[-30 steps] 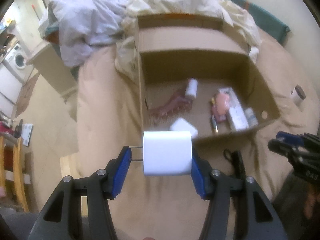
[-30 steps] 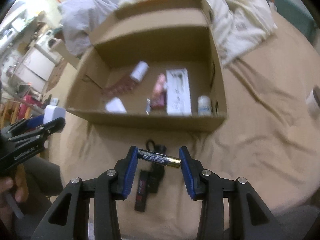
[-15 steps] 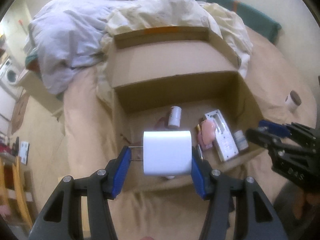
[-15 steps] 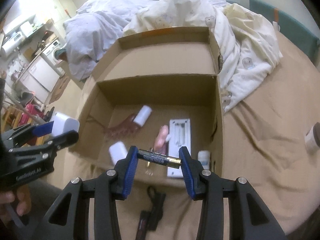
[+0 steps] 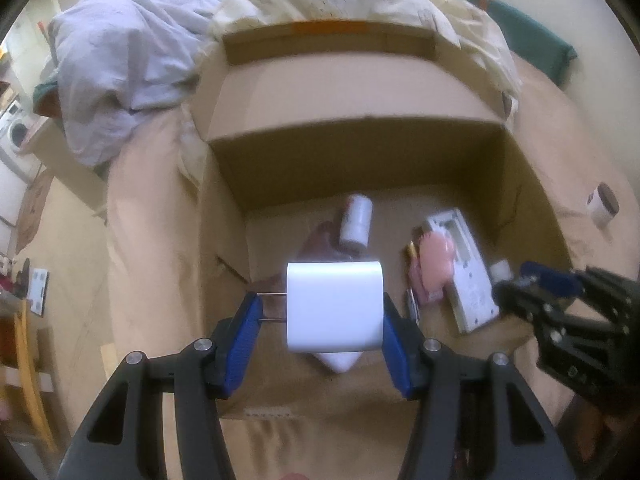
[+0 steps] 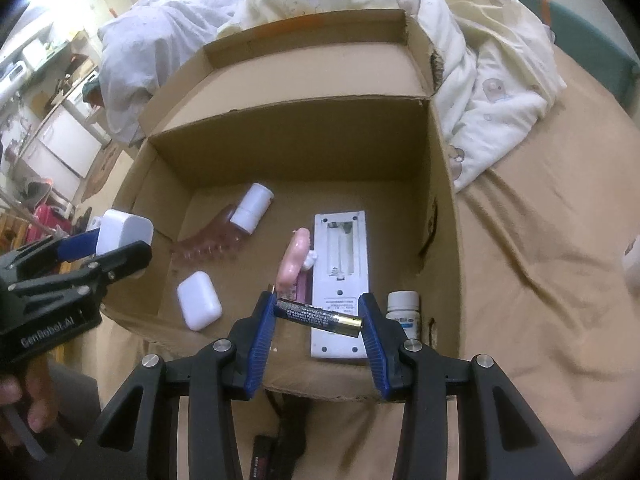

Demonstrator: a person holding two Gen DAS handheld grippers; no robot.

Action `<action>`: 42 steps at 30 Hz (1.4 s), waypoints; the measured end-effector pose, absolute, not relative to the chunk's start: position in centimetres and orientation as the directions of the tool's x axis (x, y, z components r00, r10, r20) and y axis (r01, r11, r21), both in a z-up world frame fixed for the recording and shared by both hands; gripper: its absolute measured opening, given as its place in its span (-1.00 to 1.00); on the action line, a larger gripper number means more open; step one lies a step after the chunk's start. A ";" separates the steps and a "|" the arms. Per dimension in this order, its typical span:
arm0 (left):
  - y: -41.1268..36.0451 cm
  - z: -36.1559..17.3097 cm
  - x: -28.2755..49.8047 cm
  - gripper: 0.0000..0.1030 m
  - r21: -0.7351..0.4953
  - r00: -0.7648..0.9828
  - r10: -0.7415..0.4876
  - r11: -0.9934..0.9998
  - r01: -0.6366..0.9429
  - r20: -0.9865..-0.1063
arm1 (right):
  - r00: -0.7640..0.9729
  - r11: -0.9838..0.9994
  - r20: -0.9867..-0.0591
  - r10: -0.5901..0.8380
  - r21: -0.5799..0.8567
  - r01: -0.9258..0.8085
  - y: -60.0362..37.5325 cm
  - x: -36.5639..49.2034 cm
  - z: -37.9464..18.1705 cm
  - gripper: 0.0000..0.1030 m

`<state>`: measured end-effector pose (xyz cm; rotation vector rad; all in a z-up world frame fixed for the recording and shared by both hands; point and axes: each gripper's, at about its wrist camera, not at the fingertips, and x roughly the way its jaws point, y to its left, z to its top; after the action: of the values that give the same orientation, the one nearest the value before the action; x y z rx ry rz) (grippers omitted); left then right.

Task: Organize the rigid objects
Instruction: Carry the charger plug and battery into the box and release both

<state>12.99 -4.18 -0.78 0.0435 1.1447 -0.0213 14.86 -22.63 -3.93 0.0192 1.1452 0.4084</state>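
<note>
My left gripper (image 5: 320, 312) is shut on a white plug charger (image 5: 334, 306), its two metal prongs against the left pad. It hangs over the near edge of the open cardboard box (image 5: 352, 128). My right gripper (image 6: 319, 318) is shut on a black and gold battery (image 6: 320, 317), held end to end above the box's (image 6: 292, 148) front wall. In the box lie a white remote (image 6: 340, 280) with its battery bay open, a pink toy (image 6: 294, 262), a white earbud case (image 6: 199, 306), a white tube (image 6: 253, 208), a pink comb (image 6: 204, 246) and a small pill bottle (image 6: 404, 312).
The box stands on a tan bedsheet (image 6: 540, 260) with crumpled bedding (image 6: 480, 60) behind it. A black strap-like item (image 6: 276, 448) lies on the sheet in front of the box. A small jar (image 5: 603, 206) sits on the sheet to the right. A hand (image 6: 20, 408) holds the left gripper's handle.
Both grippers have moved forward and down over the box with their loads still held. The box now fills more of both views.
</note>
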 end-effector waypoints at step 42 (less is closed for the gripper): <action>-3.7 0.0 12.7 0.73 0.050 0.439 0.051 0.999 -0.013 -0.897 | 0.423 0.933 -0.835 0.351 0.276 -0.230 -24.0 16.0 -2.9 1.00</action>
<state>12.66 -3.72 -0.03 0.0381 1.1160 0.0394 16.03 -23.99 -2.93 0.1260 1.0746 0.3643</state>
